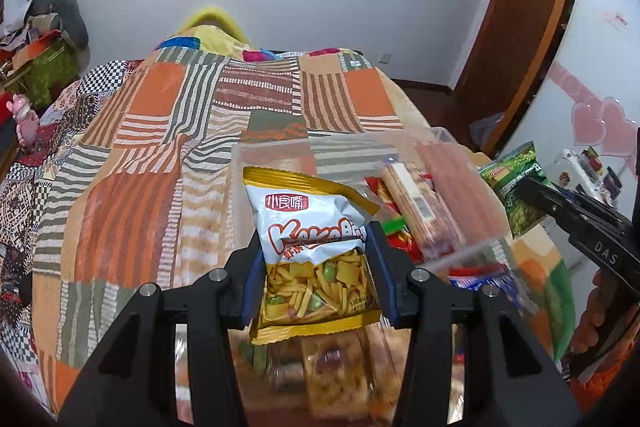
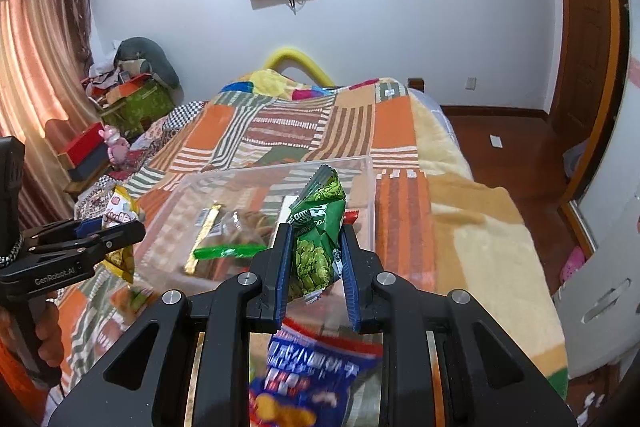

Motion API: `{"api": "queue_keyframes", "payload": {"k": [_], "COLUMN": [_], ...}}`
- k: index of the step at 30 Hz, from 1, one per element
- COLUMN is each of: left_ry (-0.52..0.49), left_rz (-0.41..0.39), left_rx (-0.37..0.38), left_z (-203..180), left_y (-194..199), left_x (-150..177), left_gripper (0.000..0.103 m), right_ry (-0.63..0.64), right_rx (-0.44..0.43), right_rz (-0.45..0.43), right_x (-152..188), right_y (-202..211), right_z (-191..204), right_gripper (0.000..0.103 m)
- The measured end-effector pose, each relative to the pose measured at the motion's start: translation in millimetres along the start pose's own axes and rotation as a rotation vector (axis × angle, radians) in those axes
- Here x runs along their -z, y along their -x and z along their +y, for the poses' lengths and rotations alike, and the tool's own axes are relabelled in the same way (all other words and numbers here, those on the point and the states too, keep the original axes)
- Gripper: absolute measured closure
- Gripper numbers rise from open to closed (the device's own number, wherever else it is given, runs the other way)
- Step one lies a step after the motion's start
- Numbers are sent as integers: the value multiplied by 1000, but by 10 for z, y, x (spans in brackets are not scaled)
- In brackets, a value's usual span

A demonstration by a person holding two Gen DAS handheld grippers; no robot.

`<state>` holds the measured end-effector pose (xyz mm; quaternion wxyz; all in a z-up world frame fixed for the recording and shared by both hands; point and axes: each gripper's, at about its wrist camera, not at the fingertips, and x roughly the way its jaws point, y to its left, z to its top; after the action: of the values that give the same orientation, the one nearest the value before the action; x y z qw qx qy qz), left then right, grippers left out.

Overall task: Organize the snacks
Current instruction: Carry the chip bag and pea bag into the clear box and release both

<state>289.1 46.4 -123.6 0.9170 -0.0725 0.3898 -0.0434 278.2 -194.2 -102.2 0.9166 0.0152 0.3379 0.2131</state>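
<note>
My left gripper (image 1: 316, 259) is shut on a white and gold KokoBig snack bag (image 1: 316, 227), held above the bed just short of a clear plastic bin (image 1: 276, 155). My right gripper (image 2: 314, 255) is shut on a green pea snack bag (image 2: 318, 239), held over the near edge of the same bin (image 2: 368, 187). The bin holds several snacks, among them a long cracker pack (image 1: 416, 207) and a pack with a green strip (image 2: 228, 251). A blue and red chip bag (image 2: 312, 375) lies under my right gripper. Each gripper shows in the other's view: the right (image 1: 560, 211), the left (image 2: 92, 235).
The bin sits on a bed with a striped patchwork blanket (image 1: 160, 147). A clear pack of snacks (image 1: 332, 359) lies under my left gripper. A wooden door (image 2: 580, 27) and floor are at the right. Boxes and a pink toy (image 2: 116, 147) stand at the left.
</note>
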Motion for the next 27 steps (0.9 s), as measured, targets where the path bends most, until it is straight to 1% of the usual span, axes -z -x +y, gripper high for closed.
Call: {"api": "queue_keyframes", "payload": {"k": [6,10,13,15,19,21,23,24,26,27], "left_ry": [25,9,0,-1,10,8,1,-4,-19,-27], "left_rz": [39,69,76,80,82,69,53,43,23,14], "left_rx": [-5,-16,-29,-32,-16,-9,-6,-5,-5,-9], "left_z": [32,18,9,15,38,42,27,28,34,46], "left_y": [-302,-450,-506,-521,-466,-375,-271,-200,-57,19], "left_x": [-74,-63,-39,-33,-32,-34,-36,-35,-24,-14], "left_gripper": [56,56,56,54,48,46,45,43,39,37], "right_ry": [11,34,44,48,53,53,52,52,57,59], "right_rx": [-5,2,10,16,30,32,37,35,44,48], "right_rz": [57,92,107,114,119,119,104,98,76,67], "right_x": [-3,42,82,89,87,74,58,50,29,17], "right_y": [-264,-379,-411,-423,-392,-348,-250,-228,-106,-68], "right_z": [-12,20,4,-16,-57,-75,-83,-88,-87,-80], "right_gripper": [82,82,82,81,79,74,62,60,52,49]}}
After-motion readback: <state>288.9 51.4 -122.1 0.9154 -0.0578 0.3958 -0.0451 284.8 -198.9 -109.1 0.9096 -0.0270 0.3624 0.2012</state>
